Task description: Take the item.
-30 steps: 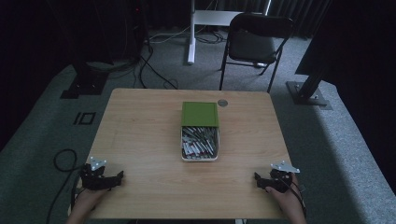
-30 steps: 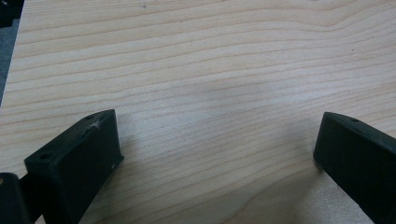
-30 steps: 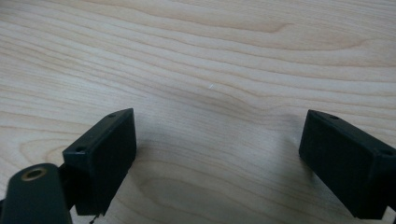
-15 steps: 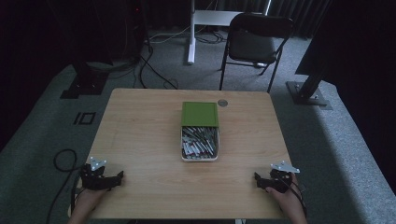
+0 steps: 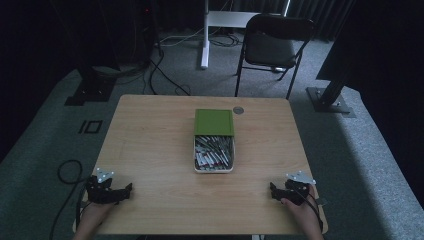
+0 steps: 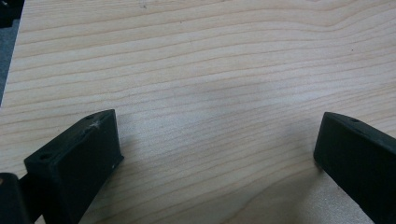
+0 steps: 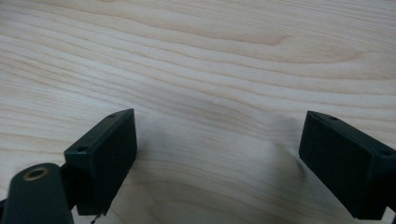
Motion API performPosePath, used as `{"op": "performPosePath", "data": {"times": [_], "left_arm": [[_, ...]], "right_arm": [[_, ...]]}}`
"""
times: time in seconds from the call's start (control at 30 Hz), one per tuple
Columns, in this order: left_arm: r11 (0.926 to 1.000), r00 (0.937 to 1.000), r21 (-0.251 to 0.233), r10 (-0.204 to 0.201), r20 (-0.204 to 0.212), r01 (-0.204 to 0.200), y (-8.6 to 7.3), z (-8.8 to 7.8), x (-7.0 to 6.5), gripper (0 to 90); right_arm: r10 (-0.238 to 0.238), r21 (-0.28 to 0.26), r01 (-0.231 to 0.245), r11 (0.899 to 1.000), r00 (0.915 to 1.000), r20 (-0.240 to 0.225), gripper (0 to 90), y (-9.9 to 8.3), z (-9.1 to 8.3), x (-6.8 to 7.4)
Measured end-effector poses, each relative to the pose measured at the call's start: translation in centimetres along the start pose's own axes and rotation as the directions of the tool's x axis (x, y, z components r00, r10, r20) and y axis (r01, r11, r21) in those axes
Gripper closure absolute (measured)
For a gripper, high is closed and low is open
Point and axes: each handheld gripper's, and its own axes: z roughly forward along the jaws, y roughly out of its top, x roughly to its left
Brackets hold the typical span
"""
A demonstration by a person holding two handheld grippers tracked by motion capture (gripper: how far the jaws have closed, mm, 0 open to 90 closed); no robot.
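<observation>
Nothing has moved: left tool [image 5: 125,191] and right tool [image 5: 274,190] rest wide open and empty at the table's [image 5: 150,150] near corners, well apart from the pen-filled box [image 5: 214,154].

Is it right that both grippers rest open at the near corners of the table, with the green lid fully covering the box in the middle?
Not quite. In the high view the green lid covers only the far part of the box; the near part is open, showing its contents. The left gripper and right gripper do rest open at the near corners of the table.
</observation>
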Motion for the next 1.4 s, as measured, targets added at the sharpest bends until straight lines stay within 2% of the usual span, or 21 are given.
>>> {"op": "performPosePath", "data": {"times": [0.2, 0.43, 0.83, 1.3, 1.4], "left_arm": [[1.0000, 1.0000, 0.000, 0.000, 0.000, 0.000, 0.0, 0.0, 0.0, 1.3], [1.0000, 1.0000, 0.000, 0.000, 0.000, 0.000, 0.0, 0.0, 0.0, 1.3], [1.0000, 1.0000, 0.001, 0.000, 0.000, 0.000, 0.0, 0.0, 0.0, 1.3], [1.0000, 1.0000, 0.000, -0.001, 0.000, 0.001, 0.0, 0.0, 0.0, 1.3], [1.0000, 1.0000, 0.000, -0.001, 0.000, 0.001, 0.0, 0.0, 0.0, 1.3]], "right_arm": [[-0.015, -0.023, 0.014, 1.000, 0.9996, -0.023, 11.5, 0.9, -0.2, 0.6], [-0.023, -0.073, 0.020, 0.997, 0.9990, -0.039, 13.6, 3.0, -1.1, 1.3], [-0.091, -0.147, 0.079, 0.986, 0.9933, -0.072, 14.0, 6.9, -2.5, 3.4], [-0.164, -0.212, 0.135, 0.968, 0.9784, -0.125, 14.2, 10.3, -3.2, 6.5], [-0.184, -0.235, 0.146, 0.961, 0.9718, -0.148, 14.3, 11.1, -3.2, 7.6]]}}
